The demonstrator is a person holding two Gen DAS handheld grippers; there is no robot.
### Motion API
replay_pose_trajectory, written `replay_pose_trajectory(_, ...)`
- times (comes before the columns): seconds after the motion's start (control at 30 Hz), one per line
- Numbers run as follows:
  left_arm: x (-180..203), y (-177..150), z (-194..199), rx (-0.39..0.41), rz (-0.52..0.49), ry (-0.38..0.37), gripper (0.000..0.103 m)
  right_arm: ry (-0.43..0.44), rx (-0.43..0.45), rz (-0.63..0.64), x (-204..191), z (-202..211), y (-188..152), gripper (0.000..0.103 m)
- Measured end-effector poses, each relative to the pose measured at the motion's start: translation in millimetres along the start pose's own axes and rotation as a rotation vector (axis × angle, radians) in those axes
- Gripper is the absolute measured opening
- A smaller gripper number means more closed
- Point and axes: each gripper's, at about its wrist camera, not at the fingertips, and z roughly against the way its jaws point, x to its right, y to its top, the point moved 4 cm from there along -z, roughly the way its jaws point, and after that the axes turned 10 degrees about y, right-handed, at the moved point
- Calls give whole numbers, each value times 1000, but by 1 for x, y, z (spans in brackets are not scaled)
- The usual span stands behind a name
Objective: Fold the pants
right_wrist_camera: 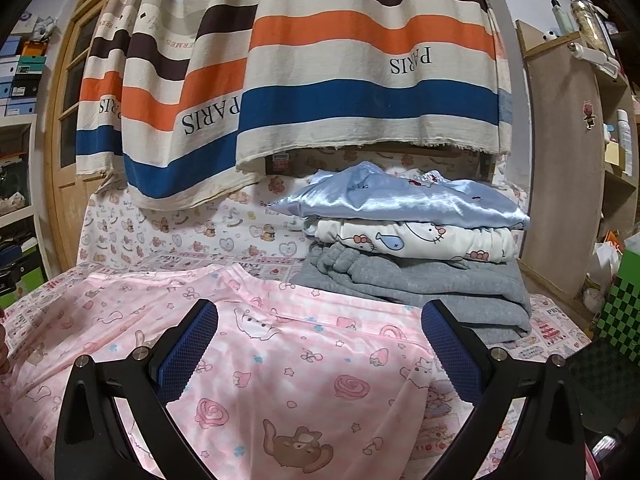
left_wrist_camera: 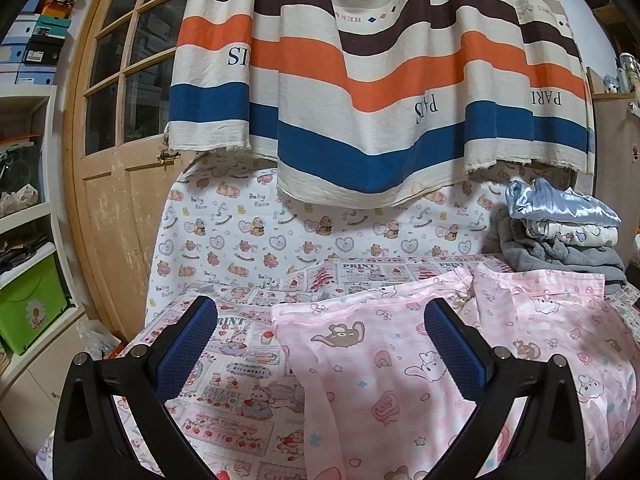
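Pink cartoon-print pants (left_wrist_camera: 400, 368) lie spread flat on the table's patterned cloth (left_wrist_camera: 232, 392); they also show in the right wrist view (right_wrist_camera: 288, 368). My left gripper (left_wrist_camera: 320, 344) is open and empty, hovering over the pants' left edge, its blue pads (left_wrist_camera: 188, 348) wide apart. My right gripper (right_wrist_camera: 320, 344) is open and empty above the right part of the pants, near the waistband seam. Neither gripper holds any cloth.
A stack of folded clothes (right_wrist_camera: 416, 240), blue satin on white on grey, sits at the back right, also seen in the left wrist view (left_wrist_camera: 560, 236). A striped curtain (left_wrist_camera: 360, 80) hangs behind. A wooden door (left_wrist_camera: 116, 140) and shelves (left_wrist_camera: 28, 240) stand at the left.
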Motion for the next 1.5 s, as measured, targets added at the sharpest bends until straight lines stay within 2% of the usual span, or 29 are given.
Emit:
replay_pose_trajectory(0.63,-2,1,-1,4,8,14,103,-9,-1,-5,1,0,1,102)
replay_pose_trajectory(0.7,-1,1,-1,8,10,-7,103,-15,-1,-4,1,0,1,102)
replay_pose_trajectory(0.77,-1,1,3,16,19,-97,103,-45,9,1,-1,3,2,102)
replay_pose_trajectory(0.8,-1,2,7,23,18,-113,103,-63,11,-7,-3,7,3,102)
replay_pose_trajectory(0.87,-3,4,15,23,14,-89,103,-81,0,-37,-10,19,8,102)
replay_pose_trajectory(1.03,-28,9,59,133,97,-51,103,-61,72,1,-44,61,27,102)
replay_pose_trajectory(1.1,-38,8,76,172,108,-42,103,-27,55,33,-64,69,26,102)
replay_pose_trajectory(1.23,-52,-3,98,168,76,-11,103,37,-1,74,-106,74,7,102)
replay_pose_trajectory(1.33,-69,-19,114,187,78,71,103,32,46,96,-135,84,-8,102)
replay_pose_trajectory(1.5,-99,-50,138,241,104,156,103,114,173,271,-215,103,-39,102)
